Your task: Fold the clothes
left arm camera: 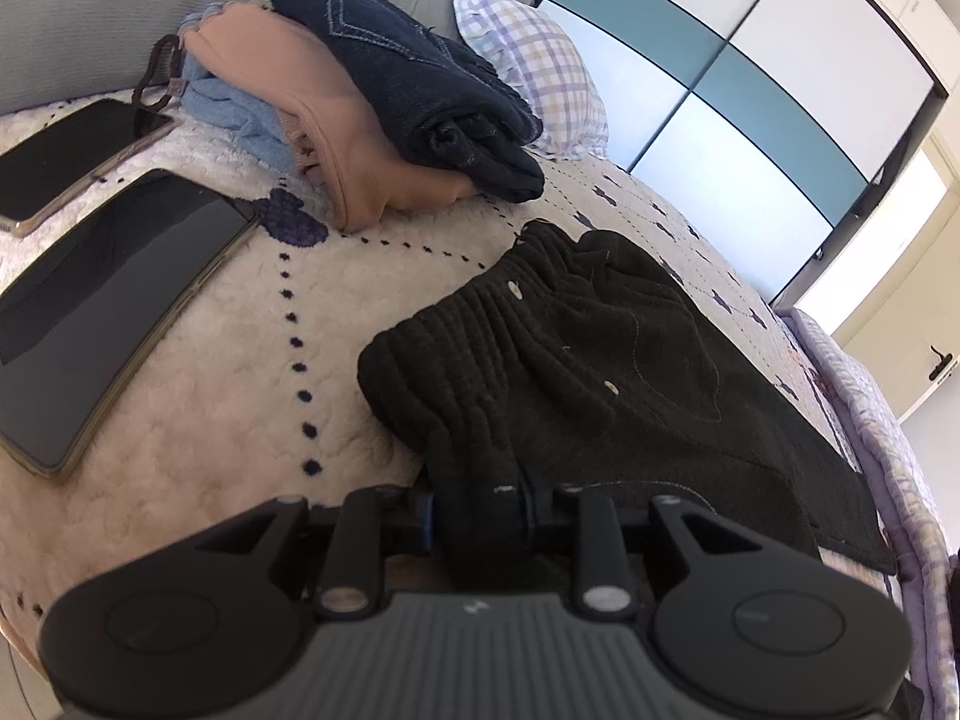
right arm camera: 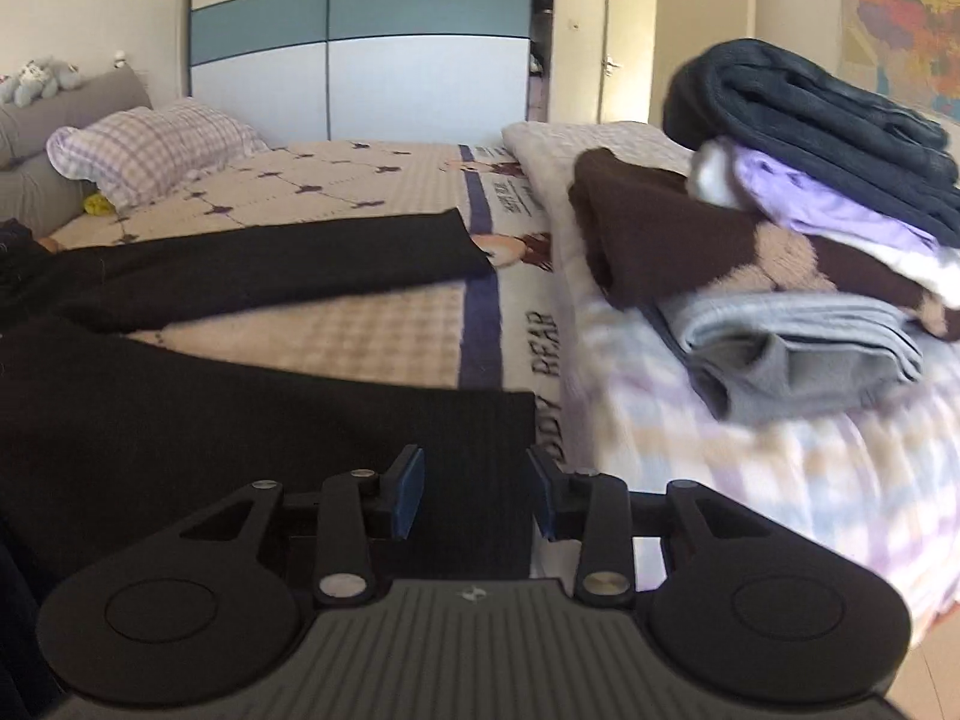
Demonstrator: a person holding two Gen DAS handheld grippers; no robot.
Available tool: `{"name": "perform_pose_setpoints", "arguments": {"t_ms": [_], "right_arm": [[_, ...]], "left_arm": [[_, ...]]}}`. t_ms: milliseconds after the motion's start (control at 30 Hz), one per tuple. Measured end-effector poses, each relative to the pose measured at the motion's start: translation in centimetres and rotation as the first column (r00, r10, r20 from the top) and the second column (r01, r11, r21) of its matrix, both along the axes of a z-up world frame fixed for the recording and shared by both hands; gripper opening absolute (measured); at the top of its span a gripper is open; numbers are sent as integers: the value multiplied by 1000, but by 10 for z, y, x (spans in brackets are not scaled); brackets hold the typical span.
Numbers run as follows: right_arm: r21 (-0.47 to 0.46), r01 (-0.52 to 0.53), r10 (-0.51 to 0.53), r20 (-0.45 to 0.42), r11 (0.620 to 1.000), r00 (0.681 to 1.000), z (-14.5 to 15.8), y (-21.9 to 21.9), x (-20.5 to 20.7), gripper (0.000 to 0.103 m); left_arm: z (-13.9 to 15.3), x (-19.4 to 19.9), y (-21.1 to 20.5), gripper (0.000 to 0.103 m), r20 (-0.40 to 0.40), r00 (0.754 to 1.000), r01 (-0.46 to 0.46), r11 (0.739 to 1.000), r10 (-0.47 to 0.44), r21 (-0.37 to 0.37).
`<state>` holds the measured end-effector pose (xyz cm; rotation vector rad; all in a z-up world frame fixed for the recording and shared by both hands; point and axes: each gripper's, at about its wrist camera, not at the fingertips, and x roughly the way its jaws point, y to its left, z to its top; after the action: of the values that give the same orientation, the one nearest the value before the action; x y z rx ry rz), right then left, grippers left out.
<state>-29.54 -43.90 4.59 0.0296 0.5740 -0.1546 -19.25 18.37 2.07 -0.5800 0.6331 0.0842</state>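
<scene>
Black trousers (left arm camera: 600, 372) with a gathered elastic waistband lie on the cream quilted bedspread (left arm camera: 210, 408). My left gripper (left arm camera: 475, 513) is at the near end of the waistband. A bunch of the black cloth fills the gap between its blue pads, which press on it. In the right wrist view the trousers (right arm camera: 240, 420) lie flat with two legs spread; the far leg (right arm camera: 270, 270) reaches toward the bed's foot. My right gripper (right arm camera: 475, 495) stands open over the hem of the near leg. The cloth lies flat below its pads, which are apart from it.
Behind the waistband sits a folded stack: navy jeans (left arm camera: 420, 78) on a peach garment (left arm camera: 336, 138) and a light blue one (left arm camera: 240, 114). Two phones (left arm camera: 114, 300) (left arm camera: 72, 150) lie at left. A pile of clothes (right arm camera: 810, 210) sits at right on a checked blanket (right arm camera: 720, 450).
</scene>
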Motion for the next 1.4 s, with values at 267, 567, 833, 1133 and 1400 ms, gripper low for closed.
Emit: {"name": "perform_pose_setpoints", "arguments": {"t_ms": [267,567,833,1133,1400], "right_arm": [[-52,-36,26,-186,998,982,-33,-25,111,45],[-139,-125,98,-188,982,977,-45,-11,111,24],[-206,-20,-4,-119,978,993,-58,12,124,22],[-144,5,-15,-71,990,997,-59,6,119,22],[-101,-7,-1,-78,995,997,-56,2,120,22]], "left_arm": [[7,-4,6,30,-15,1000,0,1000,-1,-23],[48,-22,21,30,14,1000,19,1000,-19,18],[73,76,36,50,33,994,105,993,-106,48],[39,213,3,67,-154,962,251,950,-225,187],[21,224,-14,41,-152,970,225,933,-188,282]]}}
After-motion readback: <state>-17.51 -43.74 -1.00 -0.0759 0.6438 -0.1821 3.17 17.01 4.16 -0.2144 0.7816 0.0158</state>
